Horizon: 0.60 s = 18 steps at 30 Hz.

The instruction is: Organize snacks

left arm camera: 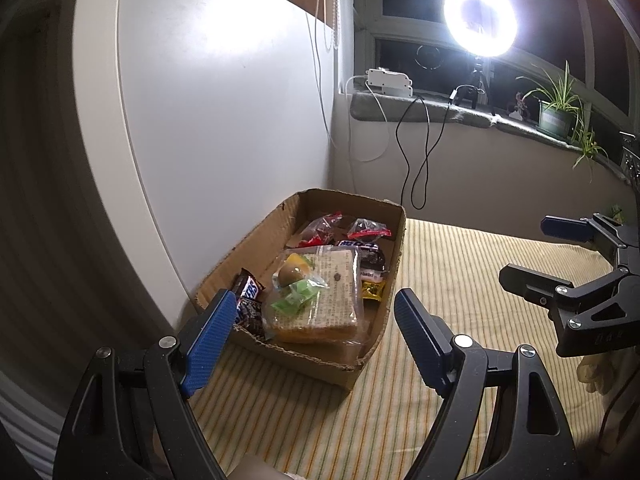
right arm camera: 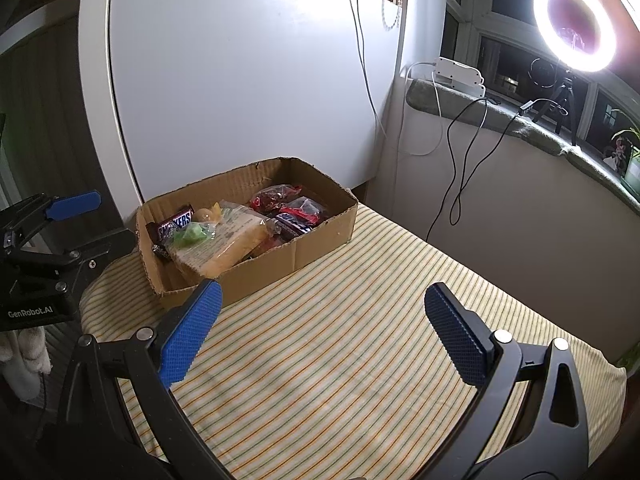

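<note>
Both sets of fingers are spread wide with nothing between them. On my left gripper [left arm camera: 314, 326] the blue pads [left arm camera: 210, 344] hang above the near end of the cardboard box [left arm camera: 260, 240], one pad over its near left corner, the other off its right side above the striped cloth [left arm camera: 460, 264]. My right gripper [right arm camera: 322, 330] hovers over bare cloth, well clear of the box, with its left pad [right arm camera: 188, 336] lined up near the box's front corner in that view.

All the snacks I can see lie inside the box, which sits on the cloth close against the white panel [left arm camera: 224, 120] at the table's far left. At the near end a Snickers bar [left arm camera: 248, 292] leans against the box wall, with a second dark bar just below it. Beside these lies a wrapped sandwich [left arm camera: 332, 296], the biggest item, and on top of it rest a green wrapped candy [left arm camera: 298, 298] and a small round yellow-brown piece [left arm camera: 290, 274] that I take for a jelly cup, though the glare makes that unsure. Behind the sandwich are two red-and-clear packets [left arm camera: 320, 232], another dark bar [right arm camera: 294, 222] and a small yellow packet [left arm camera: 374, 290] tucked by the right wall.

From each camera I see my other gripper out at the edge, jaws apart. A ring light [left arm camera: 480, 18] glares from the windowsill [left arm camera: 420, 110], near a potted plant [left arm camera: 556, 108].
</note>
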Available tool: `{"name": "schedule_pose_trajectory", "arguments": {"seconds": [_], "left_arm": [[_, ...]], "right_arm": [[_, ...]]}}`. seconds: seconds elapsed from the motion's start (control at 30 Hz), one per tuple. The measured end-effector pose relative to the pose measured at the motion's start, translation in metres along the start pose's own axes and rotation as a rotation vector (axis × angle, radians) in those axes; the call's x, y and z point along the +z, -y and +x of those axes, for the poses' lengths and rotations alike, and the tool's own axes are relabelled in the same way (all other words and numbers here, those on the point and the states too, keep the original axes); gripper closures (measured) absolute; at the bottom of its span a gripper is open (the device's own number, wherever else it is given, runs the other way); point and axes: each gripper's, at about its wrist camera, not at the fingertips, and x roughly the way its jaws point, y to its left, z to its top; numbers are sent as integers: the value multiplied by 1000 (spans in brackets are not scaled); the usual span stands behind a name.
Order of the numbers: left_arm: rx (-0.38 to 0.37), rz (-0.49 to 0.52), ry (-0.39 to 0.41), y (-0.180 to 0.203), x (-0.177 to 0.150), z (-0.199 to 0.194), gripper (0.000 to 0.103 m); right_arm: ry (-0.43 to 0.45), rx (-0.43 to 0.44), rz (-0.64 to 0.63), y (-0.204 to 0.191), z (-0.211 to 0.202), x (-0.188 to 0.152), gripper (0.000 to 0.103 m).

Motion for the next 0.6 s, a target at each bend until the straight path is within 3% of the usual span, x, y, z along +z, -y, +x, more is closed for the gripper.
{"name": "schedule_pose_trajectory", "arguments": {"seconds": [0.6], "left_arm": [[-2, 7, -5, 1, -1, 1, 22]], "right_arm": [[-8, -3, 13, 3, -1, -6, 0]]}}
